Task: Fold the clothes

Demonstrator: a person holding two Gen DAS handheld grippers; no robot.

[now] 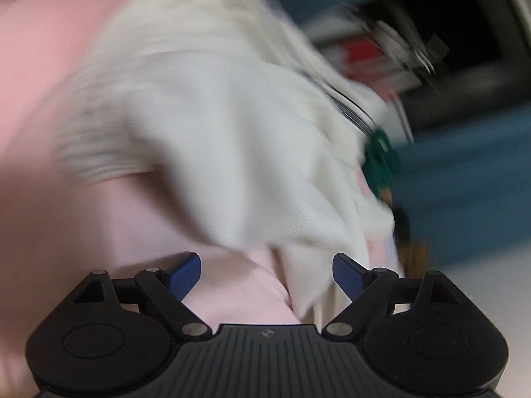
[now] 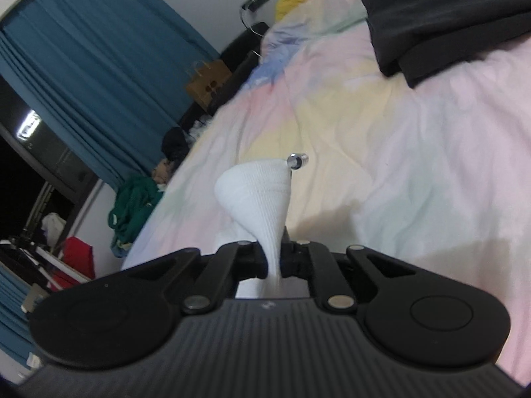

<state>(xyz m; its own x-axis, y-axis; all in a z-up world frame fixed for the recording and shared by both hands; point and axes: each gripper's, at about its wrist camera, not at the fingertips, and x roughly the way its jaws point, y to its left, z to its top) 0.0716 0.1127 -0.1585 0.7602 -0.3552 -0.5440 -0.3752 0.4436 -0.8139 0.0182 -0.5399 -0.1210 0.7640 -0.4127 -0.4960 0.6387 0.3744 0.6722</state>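
Observation:
A white ribbed garment (image 1: 212,122) hangs blurred over the pink bedspread (image 1: 49,99) in the left wrist view. My left gripper (image 1: 267,273) is open, its blue fingertips (image 1: 186,273) spread just below the cloth's lower edge, holding nothing. In the right wrist view my right gripper (image 2: 273,258) is shut on a bunched part of the white garment (image 2: 262,195), which stands up from the jaws above the pastel bedspread (image 2: 398,165). A small metal cord tip (image 2: 297,160) sticks out at its top.
A folded black garment (image 2: 448,16) lies on the bed at upper right. Blue curtains (image 2: 83,83), a dark window, a green garment (image 2: 132,205), a red item (image 2: 78,258) and a cardboard box (image 2: 207,83) stand beside the bed on the left.

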